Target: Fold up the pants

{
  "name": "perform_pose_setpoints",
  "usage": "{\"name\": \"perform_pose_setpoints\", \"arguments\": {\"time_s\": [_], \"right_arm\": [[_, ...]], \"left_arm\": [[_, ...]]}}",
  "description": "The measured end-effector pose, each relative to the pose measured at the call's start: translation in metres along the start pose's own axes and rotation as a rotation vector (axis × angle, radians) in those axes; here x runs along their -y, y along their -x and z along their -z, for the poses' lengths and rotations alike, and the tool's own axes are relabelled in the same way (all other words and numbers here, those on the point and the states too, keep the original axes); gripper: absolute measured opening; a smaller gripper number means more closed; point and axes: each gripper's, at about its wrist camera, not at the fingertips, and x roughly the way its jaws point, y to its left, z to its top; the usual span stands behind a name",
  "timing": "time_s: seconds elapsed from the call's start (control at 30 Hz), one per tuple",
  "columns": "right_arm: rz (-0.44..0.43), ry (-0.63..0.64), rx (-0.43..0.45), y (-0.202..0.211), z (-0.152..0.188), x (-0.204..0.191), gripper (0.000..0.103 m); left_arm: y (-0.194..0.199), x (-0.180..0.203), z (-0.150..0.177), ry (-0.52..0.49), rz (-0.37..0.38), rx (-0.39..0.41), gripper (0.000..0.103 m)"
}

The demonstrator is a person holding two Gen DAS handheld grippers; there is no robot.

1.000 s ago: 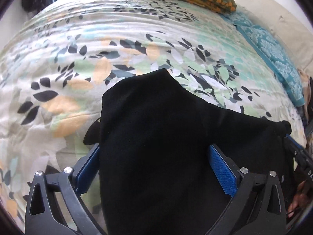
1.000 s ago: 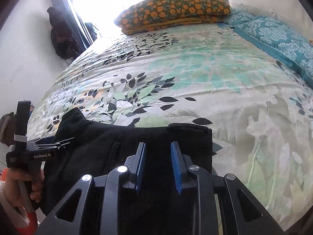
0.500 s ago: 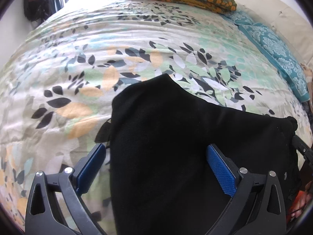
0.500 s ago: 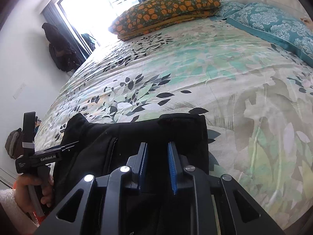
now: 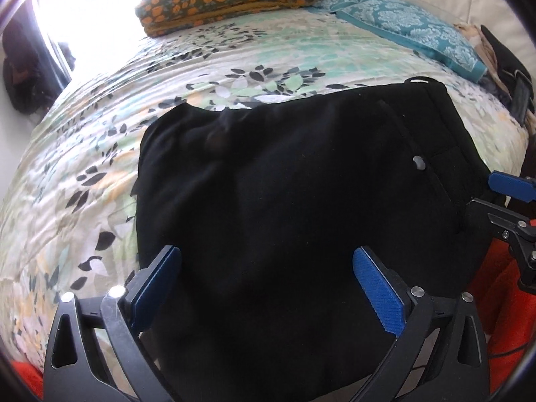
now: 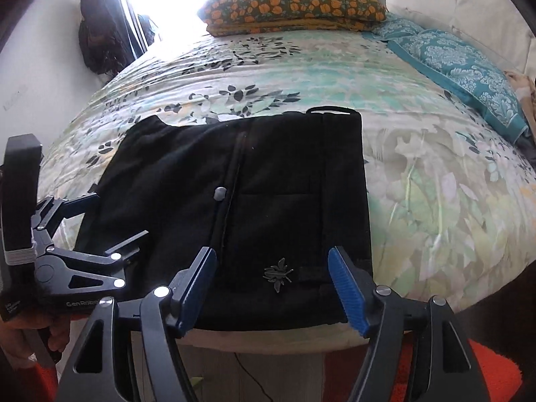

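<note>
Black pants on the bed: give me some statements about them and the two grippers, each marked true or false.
1. The black pants lie folded on the floral bedspread. True.
2. The right gripper is clamped on the pants. False: its jaws have just been opening, and nothing is between them.
3. The left gripper is open. True.
4. A metal button shows on the pants. True.
5. The orange-flowered pillow lies on top of the pants. False: it is at the bed's far end, apart.

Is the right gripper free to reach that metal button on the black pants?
Probably yes. The right gripper is open and empty, and the button lies exposed on the pants just ahead, nothing covering it.
</note>
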Motion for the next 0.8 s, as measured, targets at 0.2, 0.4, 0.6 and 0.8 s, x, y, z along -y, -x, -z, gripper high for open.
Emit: {"name": "perform_pose_setpoints", "arguments": {"time_s": [0.2, 0.4, 0.6, 0.8], "right_arm": [[0.153, -0.052, 0.14, 0.047, 0.002, 0.009, 0.087], [0.247, -0.093, 0.122, 0.055, 0.003, 0.013, 0.091], [0.267, -0.088, 0.121, 0.059, 0.004, 0.008, 0.092], [0.281, -0.076, 0.118, 0.06, 0.006, 0.003, 0.092]], "left_arm": [[0.045, -0.024, -0.008, 0.059, 0.004, 0.085, 0.102], [0.058, -0.044, 0.002, 0.13, 0.016, 0.079, 0.102], [0.063, -0.049, 0.009, 0.131, -0.013, 0.08, 0.102], [0.068, -0.049, 0.008, 0.122, -0.025, 0.094, 0.102]]}}
